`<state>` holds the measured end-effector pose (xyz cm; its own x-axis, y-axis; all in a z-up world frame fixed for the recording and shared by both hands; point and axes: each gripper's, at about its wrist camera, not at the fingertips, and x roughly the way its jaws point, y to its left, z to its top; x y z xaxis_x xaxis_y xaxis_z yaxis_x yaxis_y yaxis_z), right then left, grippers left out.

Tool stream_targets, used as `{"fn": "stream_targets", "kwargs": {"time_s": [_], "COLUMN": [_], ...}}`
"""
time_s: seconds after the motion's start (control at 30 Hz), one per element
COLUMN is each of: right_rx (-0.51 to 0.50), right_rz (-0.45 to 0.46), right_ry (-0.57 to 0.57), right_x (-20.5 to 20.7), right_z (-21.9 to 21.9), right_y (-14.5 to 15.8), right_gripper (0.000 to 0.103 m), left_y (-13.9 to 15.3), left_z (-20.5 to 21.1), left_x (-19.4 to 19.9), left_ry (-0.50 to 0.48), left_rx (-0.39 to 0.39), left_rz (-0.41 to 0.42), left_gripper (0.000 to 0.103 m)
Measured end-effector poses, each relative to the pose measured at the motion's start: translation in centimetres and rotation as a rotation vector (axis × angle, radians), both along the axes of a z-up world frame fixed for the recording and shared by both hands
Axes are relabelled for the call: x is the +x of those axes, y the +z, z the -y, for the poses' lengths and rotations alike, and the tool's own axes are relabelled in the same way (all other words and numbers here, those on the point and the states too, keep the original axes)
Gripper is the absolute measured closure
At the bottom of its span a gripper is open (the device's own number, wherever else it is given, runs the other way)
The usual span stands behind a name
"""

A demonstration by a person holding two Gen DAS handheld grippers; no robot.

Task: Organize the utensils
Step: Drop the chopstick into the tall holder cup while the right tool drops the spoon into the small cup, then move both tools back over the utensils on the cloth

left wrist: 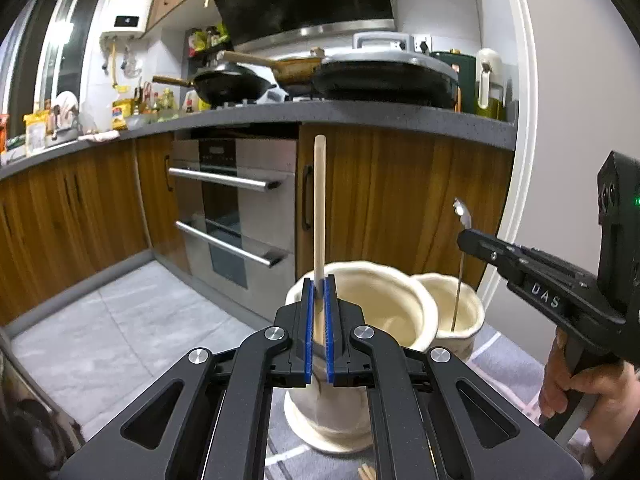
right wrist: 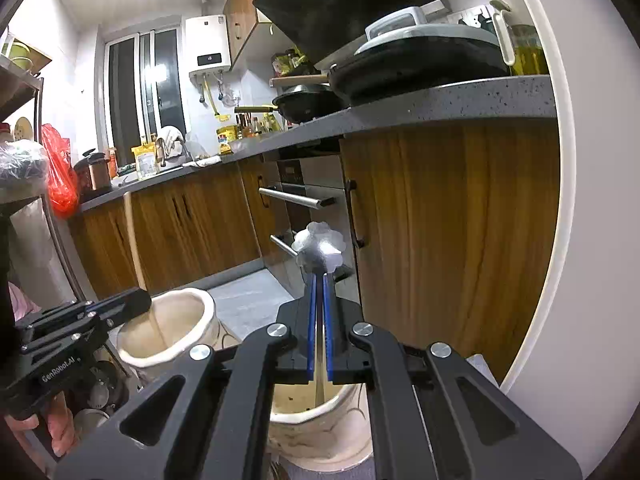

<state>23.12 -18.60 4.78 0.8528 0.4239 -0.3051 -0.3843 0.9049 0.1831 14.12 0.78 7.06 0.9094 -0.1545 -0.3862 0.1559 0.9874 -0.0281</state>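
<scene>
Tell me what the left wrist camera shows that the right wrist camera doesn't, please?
Only the left wrist view shows the left gripper head-on, jaws shut on a wooden stick standing in the larger cream pot, plus the whole stovetop with its pans.

Only the right wrist view shows the right gripper head-on, shut on a metal spoon with a scalloped end, plus a red bag on a shelf.

Both show the two cream pots, the smaller pot, both utensils, the wooden cabinets and the oven.
</scene>
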Motion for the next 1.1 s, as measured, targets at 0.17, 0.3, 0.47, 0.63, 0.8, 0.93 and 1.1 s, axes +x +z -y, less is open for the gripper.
{"fn": "stream_targets", "kwargs": {"time_s": [0.17, 0.3, 0.47, 0.63, 0.8, 0.93, 1.1], "right_rx": [-0.003, 0.005, 0.021, 0.051, 0.125, 0.132, 0.069], "right_rz": [-0.005, -0.020, -0.033, -0.039, -0.032, -0.027, -0.022], "right_ry": [-0.006, -0.004, -0.007, -0.001, 0.006, -0.022, -0.062], "right_x": [-0.2, -0.1, -0.2, -1.3, -4.2, -7.1, -9.8], "right_z": [0.4, 0.5, 1.0, 1.9, 3.9, 5.3, 5.9], "right_y": [-0.3, -0.2, -0.1, 0.1, 0.4, 0.2, -0.5], "right_gripper": [0.099, 0.098, 0.065, 0.045, 0.005, 0.005, 0.005], "left_y": [0.0, 0.2, 0.8, 1.7, 2.8, 3.0, 2.1], "left_z": [0.1, 0.0, -0.5, -1.1, -1.7, -1.5, -1.4], "left_x": [-0.4, -0.4, -0.9, -2.2, -4.8, -7.2, -9.8], "left_ry": [0.006, 0.011, 0.031, 0.052, 0.062, 0.061, 0.047], "left_rx": [0.015, 0.005, -0.019, -0.044, -0.076, -0.059, -0.064], "left_rz": [0.013, 0.014, 0.031, 0.065, 0.094, 0.102, 0.070], "left_gripper": [0.097, 0.090, 0.067, 0.034, 0.007, 0.005, 0.005]}}
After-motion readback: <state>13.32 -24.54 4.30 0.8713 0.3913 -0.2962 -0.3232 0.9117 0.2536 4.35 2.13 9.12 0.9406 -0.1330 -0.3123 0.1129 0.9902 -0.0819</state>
